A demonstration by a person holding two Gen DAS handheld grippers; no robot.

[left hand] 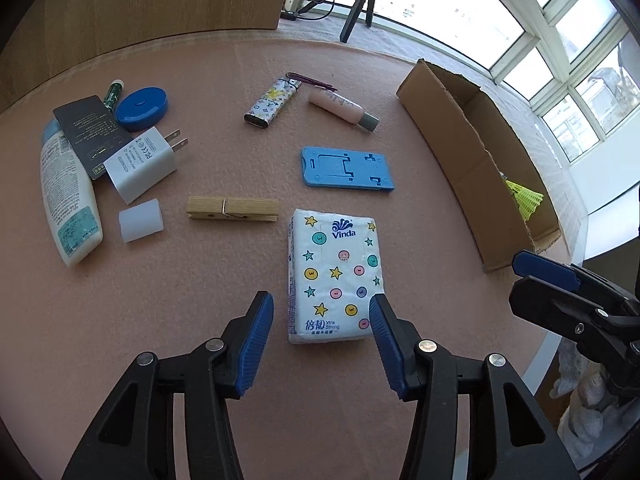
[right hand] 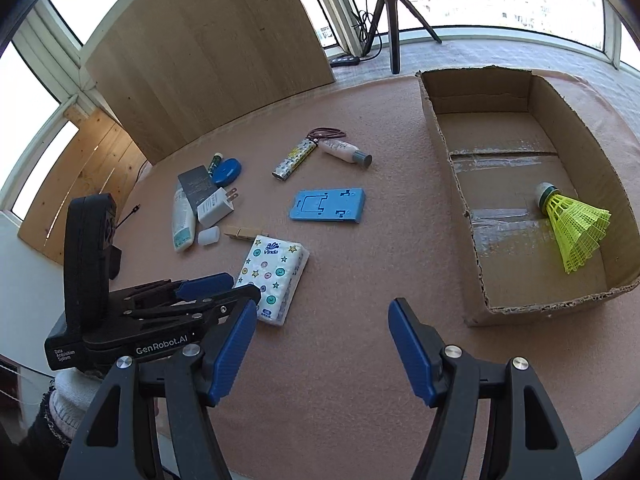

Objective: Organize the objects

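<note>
The left gripper [left hand: 321,344] is hovering with jaws spread wide at the near end of the tissue pack [left hand: 335,276], which is lying flat mid-tabletop [left hand: 168,300], long axis pointing away. The right gripper [right hand: 322,350] is hanging with jaws apart over bare tabletop beside the box [right hand: 476,208], which is holding a shuttlecock [right hand: 572,228] and sitting along the right edge.
</note>
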